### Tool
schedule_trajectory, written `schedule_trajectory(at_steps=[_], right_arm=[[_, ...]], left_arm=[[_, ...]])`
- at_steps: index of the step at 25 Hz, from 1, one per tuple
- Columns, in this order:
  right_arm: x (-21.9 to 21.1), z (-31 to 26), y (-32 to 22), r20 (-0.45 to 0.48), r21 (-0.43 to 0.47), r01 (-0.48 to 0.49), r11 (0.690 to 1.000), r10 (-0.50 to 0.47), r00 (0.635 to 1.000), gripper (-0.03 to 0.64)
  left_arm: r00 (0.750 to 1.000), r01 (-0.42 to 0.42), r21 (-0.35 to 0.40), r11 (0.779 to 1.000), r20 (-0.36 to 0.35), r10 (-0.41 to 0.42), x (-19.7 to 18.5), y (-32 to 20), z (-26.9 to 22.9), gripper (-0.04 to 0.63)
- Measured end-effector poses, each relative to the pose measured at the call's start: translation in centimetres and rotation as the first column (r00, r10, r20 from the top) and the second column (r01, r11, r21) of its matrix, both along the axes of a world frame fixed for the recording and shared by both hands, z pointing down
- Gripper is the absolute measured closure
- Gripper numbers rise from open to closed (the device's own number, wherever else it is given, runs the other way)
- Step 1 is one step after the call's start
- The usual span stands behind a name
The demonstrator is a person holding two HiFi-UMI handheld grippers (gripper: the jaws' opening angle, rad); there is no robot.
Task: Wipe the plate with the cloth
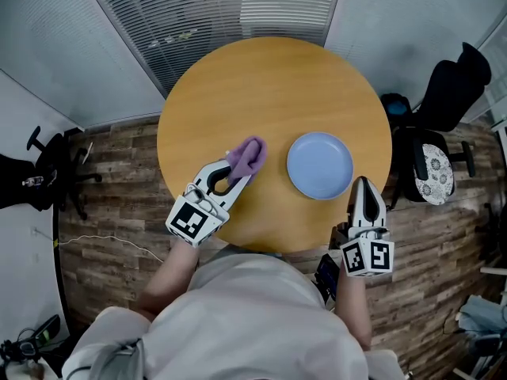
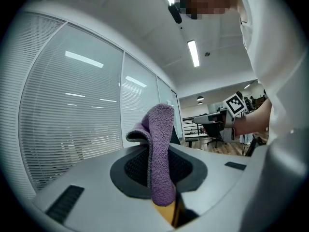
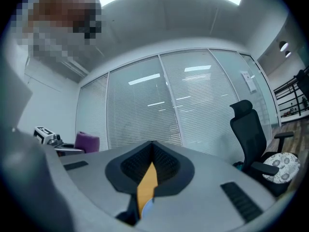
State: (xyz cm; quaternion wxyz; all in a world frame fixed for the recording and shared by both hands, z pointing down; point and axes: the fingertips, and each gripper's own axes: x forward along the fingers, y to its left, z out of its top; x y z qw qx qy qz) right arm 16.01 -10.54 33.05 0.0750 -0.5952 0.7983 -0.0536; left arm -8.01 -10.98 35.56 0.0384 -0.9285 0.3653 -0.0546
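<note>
Right claw: my right claw (image 1: 363, 184) is the nearest to me, over the near-right edge of the table, with its marker cube out past the rim. In the right gripper view its jaws (image 3: 150, 167) stand closed together with nothing between them; only a thin slit shows between the pads.

Right claw to plate: its tips lie just beside the plate's near-right rim. I cannot tell whether they touch it. A sliver of blue shows low in the slit between the jaws (image 3: 146, 208).

Left claw: my left claw (image 1: 240, 172) reaches in from the near-left edge, pointing toward the table's middle, and is clamped on the cloth. In the left gripper view (image 2: 161, 175) the pads press on the fabric from both sides.

Cloth: the purple cloth (image 1: 248, 156) is bunched at the left claw's tips. It stands up out of the jaws as a folded strip (image 2: 161, 144), its top edge curling over to the left.

Plate: the round blue plate (image 1: 319, 165) lies flat on the table, right of centre and toward the near edge. It is close to the cloth but apart from it, with bare wood between them.

Table: a round wooden table (image 1: 269, 85); its far half is bare.

Beyond: a black office chair (image 1: 447, 93) off the right edge, and slatted blinds (image 1: 206, 14) past the far edge.
</note>
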Motion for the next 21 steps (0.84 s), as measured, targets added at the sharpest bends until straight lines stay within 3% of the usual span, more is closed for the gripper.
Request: schedule_trajectory(at_steps=[21], right_arm=[[0.2,0.1,1.0,-0.043,-0.008,0.005,1.0,-0.006,0.999,0.597]], left_arm=[[0.999,0.027,-0.013,1.0,-0.029,-0.027,-1.2,0.0,-0.2,0.53]])
